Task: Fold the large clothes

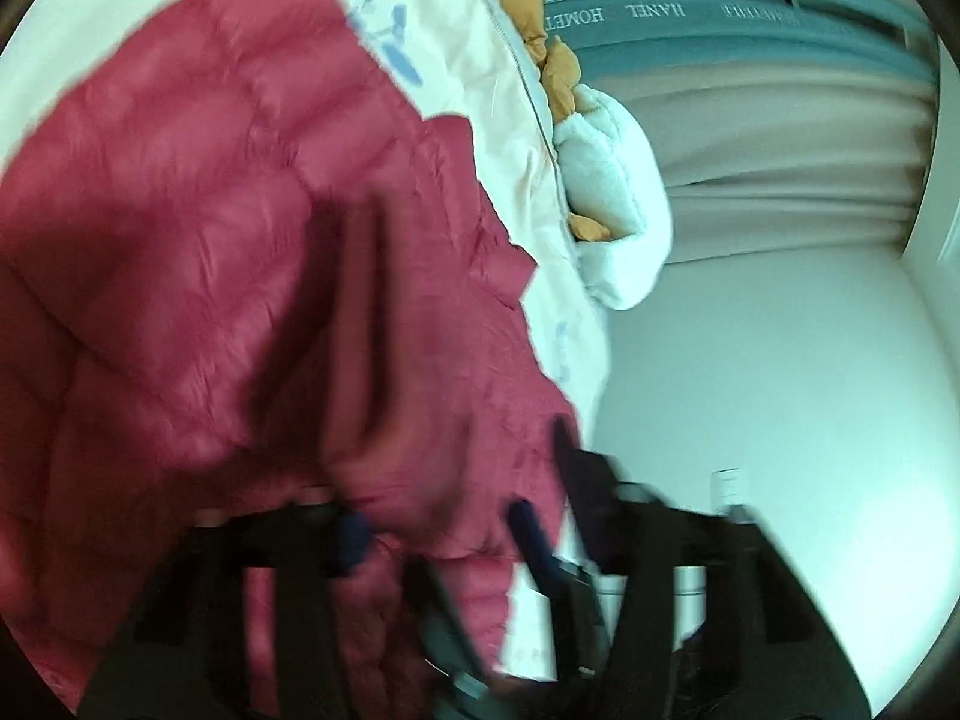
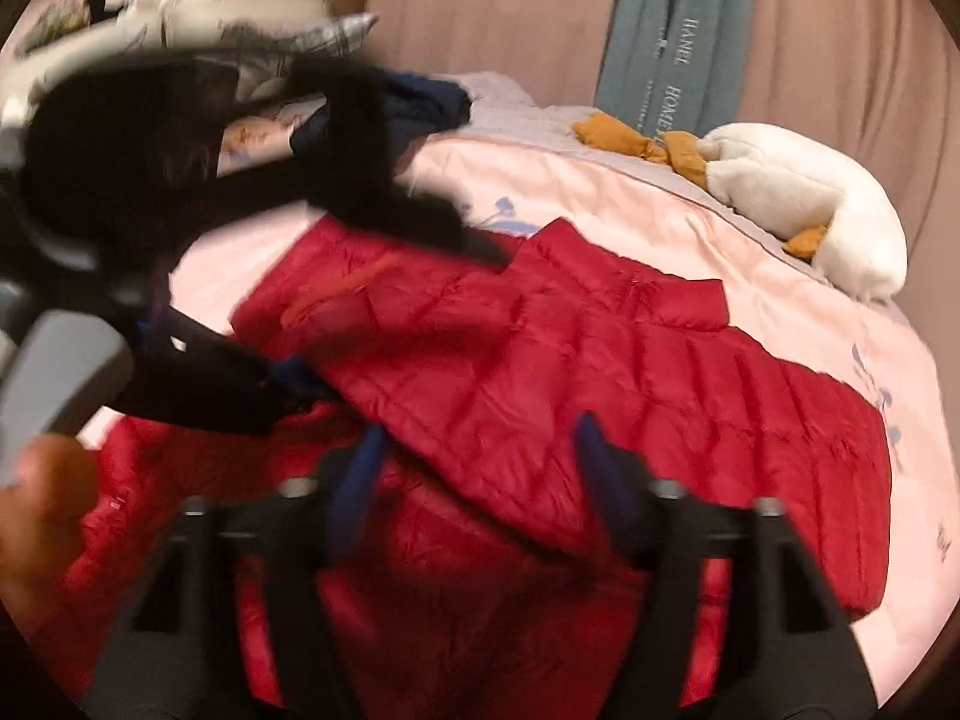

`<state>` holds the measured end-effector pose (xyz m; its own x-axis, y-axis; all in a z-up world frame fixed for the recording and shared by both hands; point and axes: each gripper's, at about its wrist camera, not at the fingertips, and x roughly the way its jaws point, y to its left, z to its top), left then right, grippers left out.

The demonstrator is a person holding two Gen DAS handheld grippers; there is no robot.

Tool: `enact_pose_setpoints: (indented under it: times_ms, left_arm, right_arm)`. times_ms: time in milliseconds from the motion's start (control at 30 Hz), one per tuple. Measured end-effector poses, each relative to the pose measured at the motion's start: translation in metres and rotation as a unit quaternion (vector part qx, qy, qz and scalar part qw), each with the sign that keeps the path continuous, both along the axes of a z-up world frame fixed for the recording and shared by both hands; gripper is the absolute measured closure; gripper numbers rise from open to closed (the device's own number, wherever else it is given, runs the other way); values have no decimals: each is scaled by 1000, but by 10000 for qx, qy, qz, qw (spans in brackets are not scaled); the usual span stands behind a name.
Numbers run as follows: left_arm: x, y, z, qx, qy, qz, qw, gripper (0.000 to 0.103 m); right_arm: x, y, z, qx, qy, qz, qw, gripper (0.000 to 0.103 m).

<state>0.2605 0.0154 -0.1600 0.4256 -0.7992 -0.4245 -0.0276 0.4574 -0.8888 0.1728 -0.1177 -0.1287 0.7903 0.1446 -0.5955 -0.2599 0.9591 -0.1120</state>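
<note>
left wrist blurred: red jacket [image 1: 240,240] hides left gripper [image 1: 438,534] jaws.

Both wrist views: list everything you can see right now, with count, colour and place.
jacket: one, red, quilted, spread on the bed
bedcover: one, pale pink with blue print, under the jacket
plush toy: one, white and orange, far edge of the bed
dark clothes: a pile, navy, far side of the bed
curtain: one, beige, behind the bed
towel: one, grey-blue, lettered, hanging before the curtain
left gripper: black with blue pads, closed on the jacket's edge
right gripper: black with blue pads, open above the jacket
hand: one, at the left gripper's handle
</note>
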Motion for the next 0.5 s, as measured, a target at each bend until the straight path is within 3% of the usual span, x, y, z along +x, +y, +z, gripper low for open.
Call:
enact_pose_setpoints:
  times_ms: [33,100,167,233,333,433,500]
  left_arm:
    - [0,-2,5,214,-83,14,9997,83]
    - [0,-6,14,599,-276,17,9978,90]
    - [-1,-6,27,911,-542,58,9943,92]
    - [-3,6,46,982,-859,237,9912,93]
    - [-2,18,58,1145,-1035,315,9875,93]
    - [-1,31,61,1450,-1018,398,9834,93]
    - [4,37,56,1655,-930,485,9806,93]
  right_arm:
    - [-3,-5,4,84,-12,4,10000,29]
    - [-20,-26,16,403,-74,-37,9992,27]
    - [-31,-50,25,668,-100,-201,9975,26]
    - [-42,-79,34,993,-154,-491,9937,26]
    - [-43,-139,46,1799,-63,-1110,9774,27]
    - [-32,-176,46,2301,115,-1533,9609,44]
    - [-21,-193,40,2443,239,-1829,9520,46]
